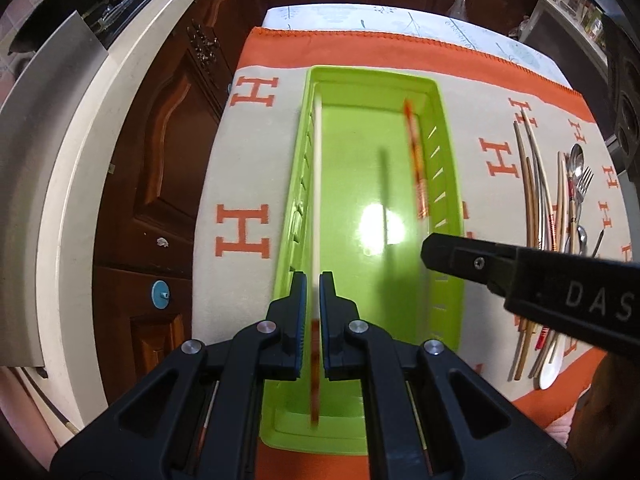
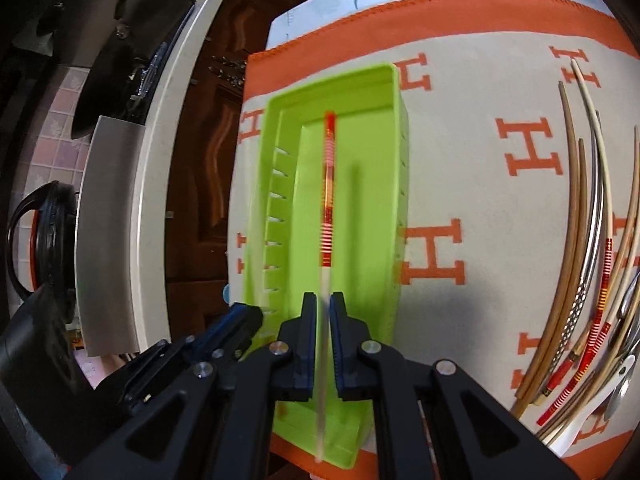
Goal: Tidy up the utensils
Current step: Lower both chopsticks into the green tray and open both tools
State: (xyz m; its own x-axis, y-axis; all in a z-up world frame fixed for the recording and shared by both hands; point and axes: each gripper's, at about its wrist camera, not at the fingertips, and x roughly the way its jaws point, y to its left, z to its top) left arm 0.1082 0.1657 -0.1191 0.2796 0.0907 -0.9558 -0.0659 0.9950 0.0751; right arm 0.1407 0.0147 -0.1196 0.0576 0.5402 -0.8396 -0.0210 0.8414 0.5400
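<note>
Straight ahead of both your grippers lies the green tray [image 1: 372,184], its long axis running away from you in line with the fingers. Your left gripper [image 1: 314,280] is clamped on a white chopstick with a red end [image 1: 316,184], held along the tray's left wall and pointing lengthwise down it. Your right gripper [image 2: 324,300] is closed on a second chopstick [image 2: 327,192], red-banded at its far end, also aligned with the tray and hovering over the middle of it; whether either stick touches the tray floor, you cannot tell through the blur. The tray floor looks bare apart from these two. Judging by this, both sticks are already over their target, so the move ahead is a lowering and a release rather than any turning.

Off to the right of your right gripper, well apart from the tray, waits the pile of remaining utensils [image 2: 592,280]: wooden, metal and red-banded chopsticks, spoons, a fork. Your right hand is the nearer one for those.

Everything sits on an orange-bordered cloth with H letters [image 2: 480,160] over a table; dark wooden cabinets [image 1: 160,160] and a pale countertop [image 1: 60,200] stand to the left.
</note>
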